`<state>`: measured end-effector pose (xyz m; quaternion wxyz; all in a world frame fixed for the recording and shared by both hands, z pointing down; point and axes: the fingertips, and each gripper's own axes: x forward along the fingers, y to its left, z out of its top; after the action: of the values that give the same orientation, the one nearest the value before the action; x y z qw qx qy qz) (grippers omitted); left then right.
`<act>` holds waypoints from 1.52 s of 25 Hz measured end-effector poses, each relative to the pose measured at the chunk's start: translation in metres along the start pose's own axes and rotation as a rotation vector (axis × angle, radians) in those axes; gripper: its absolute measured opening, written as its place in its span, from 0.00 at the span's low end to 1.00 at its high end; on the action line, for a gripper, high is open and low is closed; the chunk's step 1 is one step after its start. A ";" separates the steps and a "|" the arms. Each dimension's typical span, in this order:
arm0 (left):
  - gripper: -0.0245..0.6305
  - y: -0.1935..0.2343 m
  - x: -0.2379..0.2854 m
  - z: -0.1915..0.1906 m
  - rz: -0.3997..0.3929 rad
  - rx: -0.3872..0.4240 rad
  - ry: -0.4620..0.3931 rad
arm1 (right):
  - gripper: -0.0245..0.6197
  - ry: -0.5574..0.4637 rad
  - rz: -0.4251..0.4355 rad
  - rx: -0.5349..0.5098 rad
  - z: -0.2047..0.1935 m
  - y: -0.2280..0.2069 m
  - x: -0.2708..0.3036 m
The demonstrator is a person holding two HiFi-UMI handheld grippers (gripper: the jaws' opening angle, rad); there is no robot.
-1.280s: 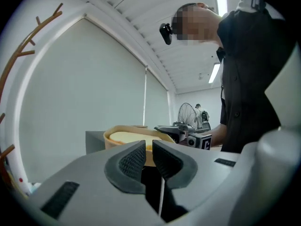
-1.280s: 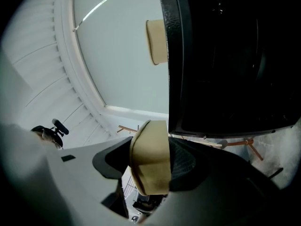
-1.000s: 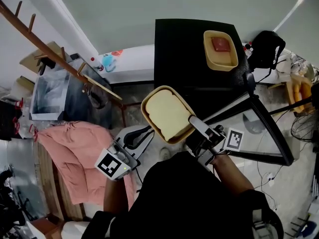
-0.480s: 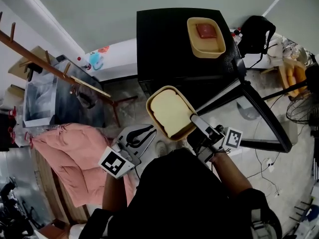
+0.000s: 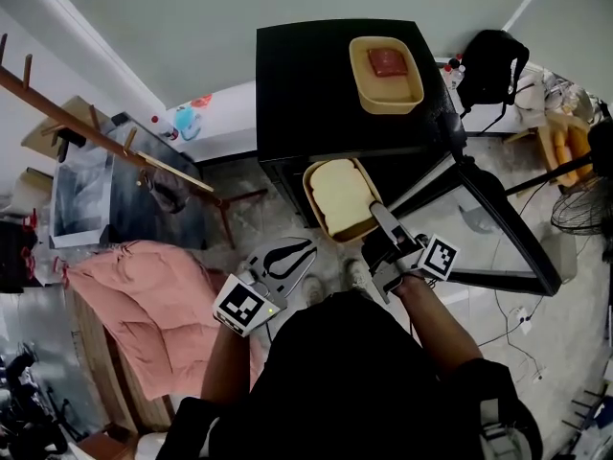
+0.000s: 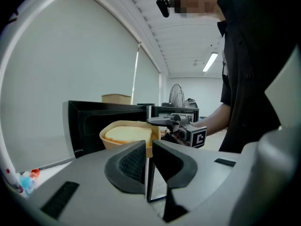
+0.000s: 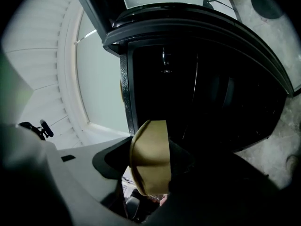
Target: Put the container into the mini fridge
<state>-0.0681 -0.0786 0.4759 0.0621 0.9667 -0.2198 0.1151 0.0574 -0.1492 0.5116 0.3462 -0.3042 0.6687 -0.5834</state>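
Note:
A tan container [image 5: 342, 197] holding a pale slab of food is gripped at its near rim by my right gripper [image 5: 378, 222], which is shut on it. It hangs at the mouth of the black mini fridge [image 5: 316, 75], whose door [image 5: 503, 233] stands open to the right. In the right gripper view the container's rim [image 7: 149, 149] sits between the jaws, facing the fridge's dark inside [image 7: 207, 93]. My left gripper [image 5: 290, 254] hovers low to the left, shut and empty. From the left gripper view, the container [image 6: 126, 133] is in front of the fridge [image 6: 89, 121].
A second tan container [image 5: 386, 73] with red food stands on the fridge's top. A pink cloth [image 5: 144, 305] and a wooden rack [image 5: 105, 113] lie at left. A black bag [image 5: 493, 80] and a fan [image 5: 584, 223] are at right.
The container has sunk and gone forward, from in front of the fridge's top to its opening. My left gripper has shifted right, closer to the fridge.

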 end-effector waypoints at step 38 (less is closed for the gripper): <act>0.11 0.063 0.082 -0.055 0.158 -0.087 0.214 | 0.40 0.220 -0.307 -0.163 -0.008 -0.079 0.073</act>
<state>-0.0343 -0.1598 0.5540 0.1179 0.9251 -0.2921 0.2122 0.0090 -0.2149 0.5825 0.1523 -0.3639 0.6935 -0.6029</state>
